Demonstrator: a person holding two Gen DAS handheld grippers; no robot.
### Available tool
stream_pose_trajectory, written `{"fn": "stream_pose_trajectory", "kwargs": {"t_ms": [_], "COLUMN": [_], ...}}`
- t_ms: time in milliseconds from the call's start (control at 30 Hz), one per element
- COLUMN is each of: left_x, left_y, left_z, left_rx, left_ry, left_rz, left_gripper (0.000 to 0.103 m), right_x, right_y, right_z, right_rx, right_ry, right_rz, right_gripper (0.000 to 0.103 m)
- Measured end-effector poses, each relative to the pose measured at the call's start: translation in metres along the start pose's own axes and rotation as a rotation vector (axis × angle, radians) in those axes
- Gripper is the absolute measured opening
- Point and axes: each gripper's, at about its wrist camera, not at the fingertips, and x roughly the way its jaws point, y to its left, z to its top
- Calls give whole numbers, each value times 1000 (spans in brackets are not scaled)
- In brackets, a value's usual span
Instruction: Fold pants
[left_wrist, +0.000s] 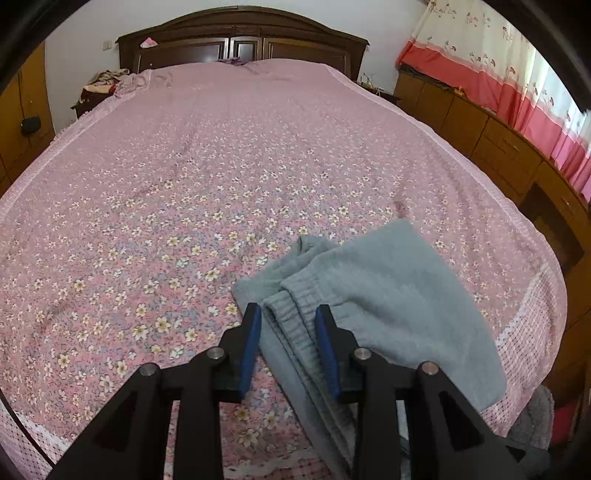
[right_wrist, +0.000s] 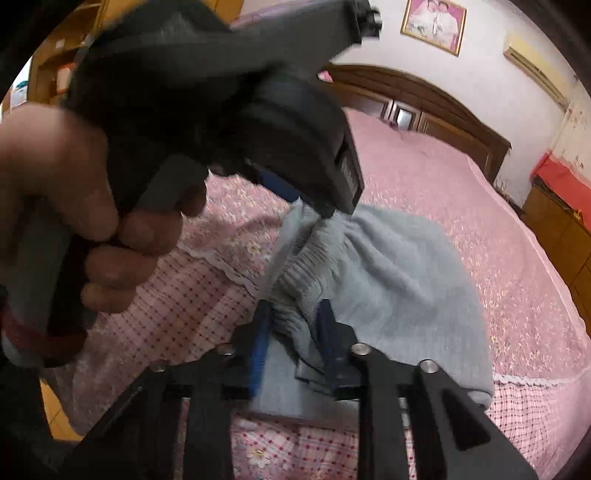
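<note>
One pair of grey pants (left_wrist: 373, 295) is lying bunched at the bed's (left_wrist: 184, 166) near right corner, its legs running out of view below. My left gripper (left_wrist: 288, 325) is straddling the ribbed waistband, fingers parted. My right gripper (right_wrist: 295, 325) is blurred; I cannot tell whether it is gripping.

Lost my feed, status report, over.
Left gripper and right gripper both straddling waistband of grey pants, jaws apart. Pants bunched on bedspread. Nothing obstructing.
</note>
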Motion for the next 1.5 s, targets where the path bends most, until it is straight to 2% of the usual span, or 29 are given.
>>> {"fn": "stream_pose_trajectory", "kwargs": {"t_ms": [100,167,267,367,433,500,533,567,600,633,700,733,767,800,867,933,967,1033,1100,1167,1367,1433,1500], "left_x": [2,6,14,18,17,16,16,16,16,16,16,16,16,17,17,18,17,18,20,21,27,27,25], "left_y": [2,2,4,6,7,8,7,7,8,8,8,8,8,9,10,9,8,7,6,6,4,4,4], "left_z": [-4,-5,-5,-7,-7,-6,-7,-7,-8,-8,-8,-8,-9,-9,-9,-7,-7,-8,-8,-8,-7,-8,-8], "left_rx": [7,8,5,4,3,2,2,5,9,14,28,32,36,37,39,48,53,64,74,74,69,69,50], "left_ry": [-1,4,17,19,15,15,14,12,10,9,8,9,9,11,13,13,12,9,7,8,17,16,18], "left_rz": [-17,-25,-38,-42,-47,-50,-51,-50,-49,-47,-48,-50,-53,-57,-60,-60,-56,-46,-47,-46,-38,-34,-33], "left_gripper": [33,33,34,37,37,37,37,37,37,37,37,37,37,37,38,38,38,38,38,43,45,45,45], "right_x": [-13,-8,-7,-19,-23,-39,-49,-55,-59,-65,-66,-63,-54,-50,-33,-22,-21,-23,-33,-43,-37,-46,-57], "right_y": [5,13,25,29,24,11,3,-13,-25,-33,-43,-43,-46,-48,-74,-94,-102,-105,-107,-104,-103,-112,-125], "right_z": [-8,-12,-20,-20,-11,-11,-13,-14,-15,-17,-20,-23,-27,-27,-39,-48,-49,-48,-51,-60,-68,-67,-58], "right_rx": [-30,-44,-46,-36,-18,42,85,139,175,196,152,101,67,84,268,421,458,456,462,471,436,501,554], "right_ry": [-6,22,57,55,32,-29,-62,-89,-102,-113,-92,-61,11,43,87,100,83,73,68,77,108,73,-10], "right_rz": [-5,-3,5,-1,8,60,51,10,-27,-61,-122,-153,-184,-189,-95,-43,-13,3,17,27,19,62,106], "right_gripper": [14,13,13,13,17,33,40,53,57,57,57,57,57,54,48,34,22,18,16,16,19,26,35]}}
